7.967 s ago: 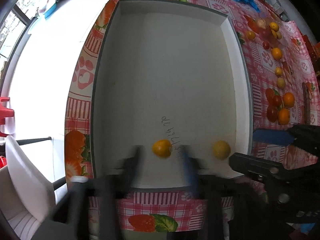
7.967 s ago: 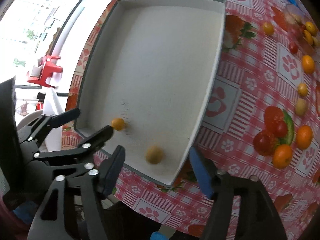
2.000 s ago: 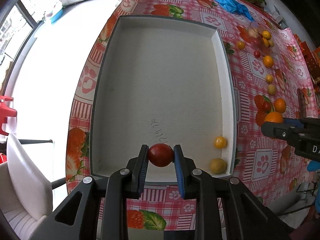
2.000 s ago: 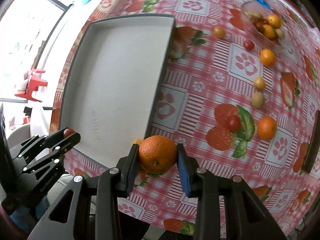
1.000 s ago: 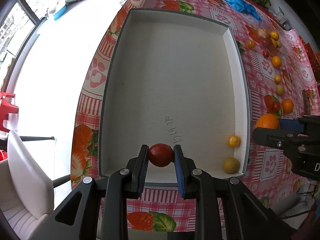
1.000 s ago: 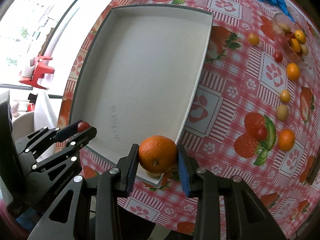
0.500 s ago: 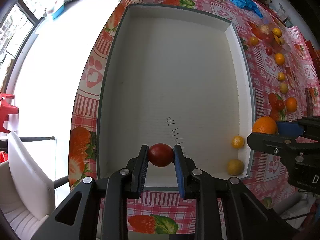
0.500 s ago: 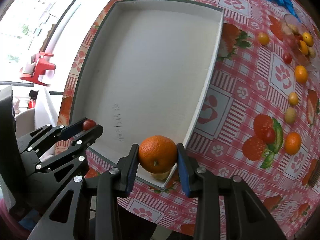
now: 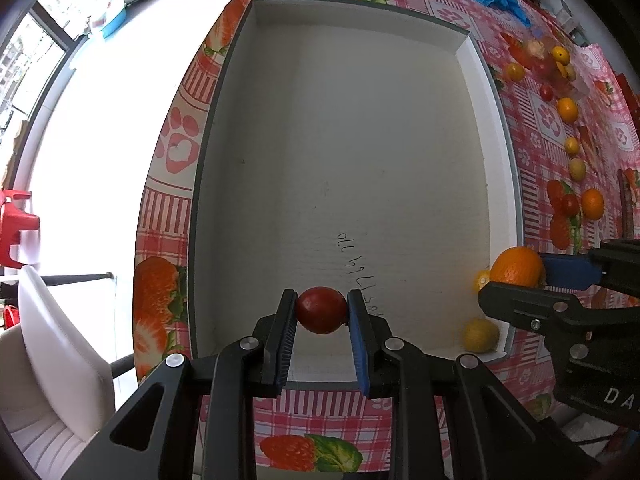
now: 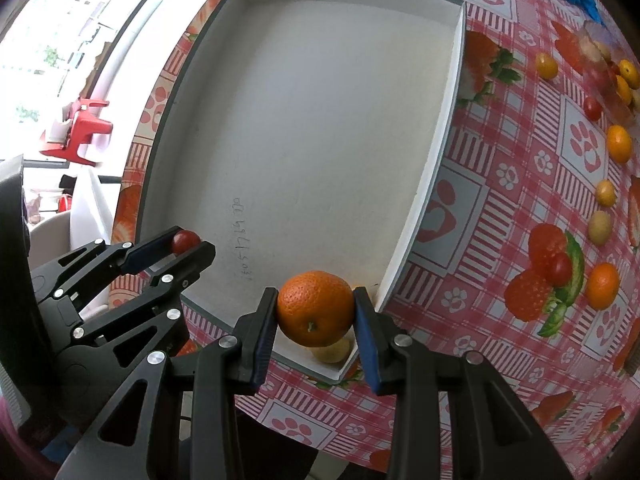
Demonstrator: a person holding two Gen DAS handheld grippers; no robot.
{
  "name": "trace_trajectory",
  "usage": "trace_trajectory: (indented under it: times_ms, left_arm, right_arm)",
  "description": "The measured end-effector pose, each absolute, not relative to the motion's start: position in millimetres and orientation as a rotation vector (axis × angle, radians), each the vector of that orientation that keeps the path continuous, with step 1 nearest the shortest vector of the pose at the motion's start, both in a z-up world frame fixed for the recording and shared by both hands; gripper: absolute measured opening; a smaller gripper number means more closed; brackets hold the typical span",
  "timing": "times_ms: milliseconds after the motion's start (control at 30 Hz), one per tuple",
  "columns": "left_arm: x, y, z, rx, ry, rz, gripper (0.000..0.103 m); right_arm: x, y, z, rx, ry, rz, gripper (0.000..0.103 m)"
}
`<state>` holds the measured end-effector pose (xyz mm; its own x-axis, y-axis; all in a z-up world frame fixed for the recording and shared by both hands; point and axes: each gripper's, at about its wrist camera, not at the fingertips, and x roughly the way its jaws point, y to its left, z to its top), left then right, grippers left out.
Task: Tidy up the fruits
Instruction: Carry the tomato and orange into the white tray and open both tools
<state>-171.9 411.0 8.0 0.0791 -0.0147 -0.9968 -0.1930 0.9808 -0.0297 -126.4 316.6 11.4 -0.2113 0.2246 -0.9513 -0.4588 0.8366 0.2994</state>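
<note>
My left gripper (image 9: pixel 322 312) is shut on a small red tomato (image 9: pixel 321 310) above the near edge of a shallow white box (image 9: pixel 472 56). In the right wrist view that same tomato (image 10: pixel 185 241) shows between the left fingers. My right gripper (image 10: pixel 316 314) is shut on a large orange (image 10: pixel 315 314) over the box's near right corner; the left wrist view shows this orange (image 9: pixel 516 266) at the right. Two small yellow fruits (image 9: pixel 480 334) lie in that corner, one partly hidden under the orange.
The box sits on a red checked tablecloth (image 10: pixel 500 184). Several loose fruits lie to the right: oranges (image 10: pixel 602 284), small yellow ones (image 10: pixel 600 222), cherry tomatoes (image 10: pixel 560 268). A clear bowl of fruit (image 10: pixel 612 68) stands far right. A white chair (image 9: pixel 60 340) is beyond the table's left edge.
My right gripper has carried the orange leftward, from beside the box to over its near right corner. My left gripper has kept still with the tomato.
</note>
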Motion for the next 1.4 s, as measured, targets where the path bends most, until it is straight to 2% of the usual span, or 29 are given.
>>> trace_trajectory:
  times_ms: [133,267,400,433,467,500,533,700,1133,1233,1300,1400]
  left_arm:
    - [-172,408,5,-0.15,1.493,0.142,0.027]
    - [-172,406,1,-0.134,1.512,0.153,0.027]
    - [-174,405,-3,-0.139,1.525,0.156,0.028]
    - [-175,406,-3,-0.141,1.528,0.157,0.042]
    - [-175,406,-3,-0.138,1.527,0.166,0.072]
    - [-175,407,0,-0.127,1.508,0.187,0.083]
    - [-177,407,5,-0.118,1.476,0.206,0.087]
    - [-173,402,8,-0.099,1.476,0.189,0.087]
    - [-157,376,21,-0.063,1.484,0.159,0.087]
    - [-149,367,27,-0.056,1.482,0.144,0.087]
    - [-144,361,31,-0.049,1.478,0.136,0.087]
    - [-133,349,39,-0.041,1.468,0.12,0.087]
  right_arm:
    - [-127,320,12,-0.18,1.673,0.638,0.042]
    - [-126,319,14,-0.18,1.665,0.64,0.056]
    - [-122,315,17,-0.171,1.662,0.631,0.063]
    - [-122,313,17,-0.166,1.662,0.628,0.064]
    - [-121,310,16,-0.158,1.662,0.625,0.067]
    - [-120,308,17,-0.148,1.661,0.621,0.07]
    - [-119,305,17,-0.146,1.662,0.613,0.071]
    - [-116,295,19,-0.129,1.66,0.588,0.078]
    - [-97,252,23,-0.053,1.644,0.47,0.084]
    - [-90,235,26,-0.046,1.622,0.414,0.092]
    - [-85,221,28,-0.048,1.59,0.356,0.103]
    - [-76,195,29,-0.011,1.572,0.289,0.103]
